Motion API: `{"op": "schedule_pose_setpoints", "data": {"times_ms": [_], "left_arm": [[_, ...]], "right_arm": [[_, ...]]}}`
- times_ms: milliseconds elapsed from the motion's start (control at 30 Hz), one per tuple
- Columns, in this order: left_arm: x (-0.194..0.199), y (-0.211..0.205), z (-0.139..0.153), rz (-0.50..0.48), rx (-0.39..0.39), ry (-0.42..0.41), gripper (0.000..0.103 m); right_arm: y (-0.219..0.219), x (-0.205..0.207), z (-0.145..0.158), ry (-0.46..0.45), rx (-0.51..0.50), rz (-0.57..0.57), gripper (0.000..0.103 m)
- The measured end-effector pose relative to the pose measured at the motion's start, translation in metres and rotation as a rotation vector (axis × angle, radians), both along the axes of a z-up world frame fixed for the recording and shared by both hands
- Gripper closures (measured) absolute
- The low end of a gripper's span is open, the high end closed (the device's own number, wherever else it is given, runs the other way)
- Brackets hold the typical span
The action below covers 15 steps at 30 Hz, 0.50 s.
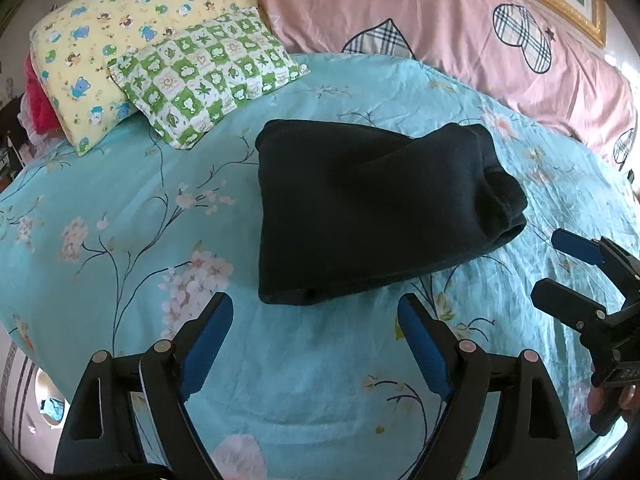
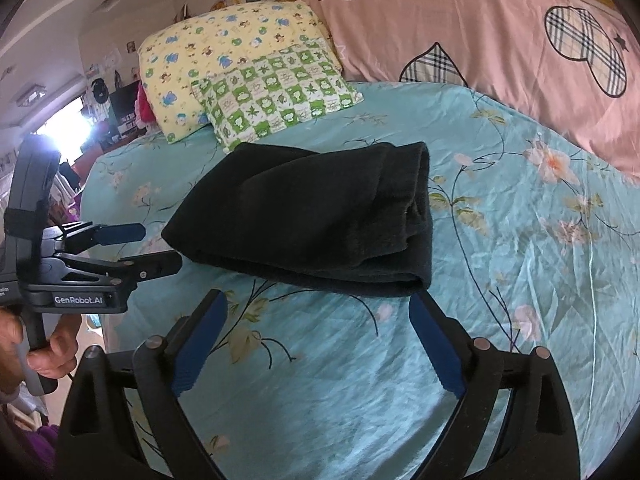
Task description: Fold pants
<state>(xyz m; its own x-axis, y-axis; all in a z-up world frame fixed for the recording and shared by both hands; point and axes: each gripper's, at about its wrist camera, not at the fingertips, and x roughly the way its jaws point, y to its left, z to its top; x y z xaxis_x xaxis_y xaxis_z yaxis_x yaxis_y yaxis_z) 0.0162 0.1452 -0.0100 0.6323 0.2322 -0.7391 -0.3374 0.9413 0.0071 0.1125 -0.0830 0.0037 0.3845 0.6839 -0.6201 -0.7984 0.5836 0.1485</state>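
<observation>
black pants (image 1: 368, 212) lying as a thick folded bundle in the middle of the teal floral bedsheet (image 1: 120, 208), layered edges stacked toward one end, rounded fold toward the other, nearer the pillows. looks folded already, or nearly so, judging by the compact shape; a slight twist across the top layer and uneven edges suggest tidying remains. left gripper (image 1: 316, 320) spread wide with nothing between its blue pads, hovering just short of the bundle's near edge. right gripper (image 2: 318, 316) likewise spread wide and empty, near the corner with the stacked edges. worth approaching low and level with the sheet, sliding one pad under the whole stack rather than pinching only the top layer, so no layer peels away. better to square the stacked edges gently than to lift high, since soft thick fabric would probably sag and unroll. beyond the bundle, a green checked pillow (image 1: 208, 80) resting on a yellow cartoon-print pillow (image 1: 100, 36), with a pink heart-patterned quilt (image 1: 440, 20) along the far side.
</observation>
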Motion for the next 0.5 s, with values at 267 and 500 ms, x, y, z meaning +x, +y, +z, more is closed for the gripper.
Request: {"op": "schedule_pose_setpoints", "data": {"times_ms": [267,500], "left_arm": [[-0.0002,0.0003,0.0036,0.006,0.014,-0.026,0.018],[0.0016,-0.0031,0.0037,-0.01,0.023,-0.033,0.018]], "right_arm": [[0.0039,-0.0017,0.0026,-0.032,0.022,-0.012,0.01],[0.008,-0.001,0.0042,-0.046,0.039,-0.015,0.009]]}}
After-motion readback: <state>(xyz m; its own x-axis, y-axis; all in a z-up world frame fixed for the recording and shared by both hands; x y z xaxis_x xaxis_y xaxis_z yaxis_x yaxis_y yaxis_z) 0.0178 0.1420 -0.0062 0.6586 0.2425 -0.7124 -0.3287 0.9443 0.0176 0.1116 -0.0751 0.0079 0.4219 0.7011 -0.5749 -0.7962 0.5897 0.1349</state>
